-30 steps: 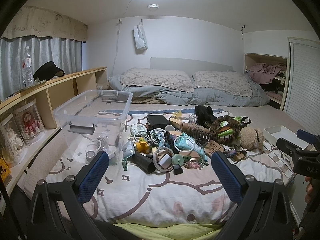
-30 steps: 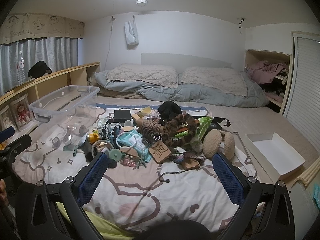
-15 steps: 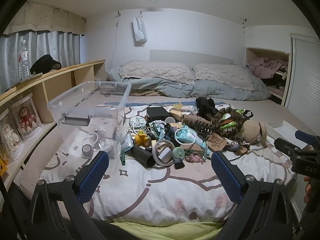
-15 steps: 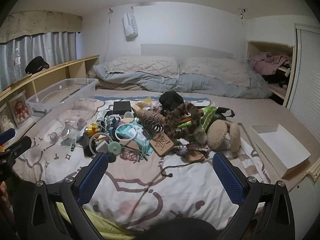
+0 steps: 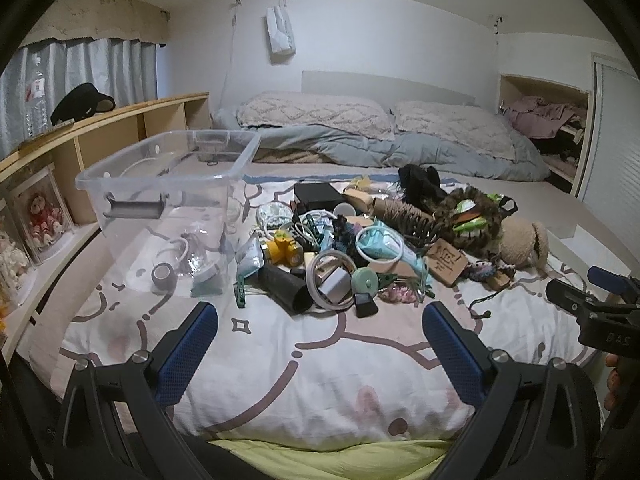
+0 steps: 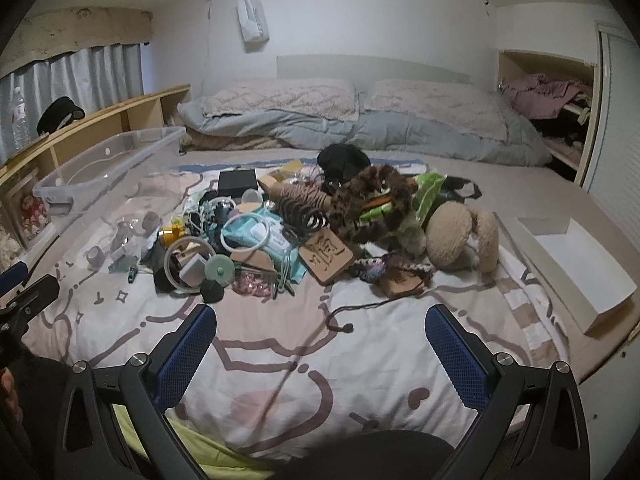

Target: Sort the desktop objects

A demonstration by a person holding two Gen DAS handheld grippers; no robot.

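Observation:
A heap of small objects (image 5: 360, 240) lies on a patterned sheet on a bed; it also shows in the right wrist view (image 6: 304, 232). It holds a black tube (image 5: 285, 289), white rings, a wooden plaque (image 6: 326, 255), a beige plush (image 6: 460, 236) and a black box (image 5: 318, 195). A clear plastic bin (image 5: 168, 184) stands left of the heap with a few items inside. A white open box (image 6: 576, 276) lies at the right. My left gripper (image 5: 320, 348) is open and empty, short of the heap. My right gripper (image 6: 320, 348) is open and empty too.
A wooden shelf (image 5: 100, 136) with framed dolls runs along the left. Pillows and a grey duvet (image 5: 380, 136) lie at the back. A closet nook (image 6: 548, 112) with clothes is at the back right. A black cord (image 6: 360, 308) trails from the heap.
Both grippers have tilted down and moved a little closer to the bed. Nothing in the heap has moved. Both jaws stay open.

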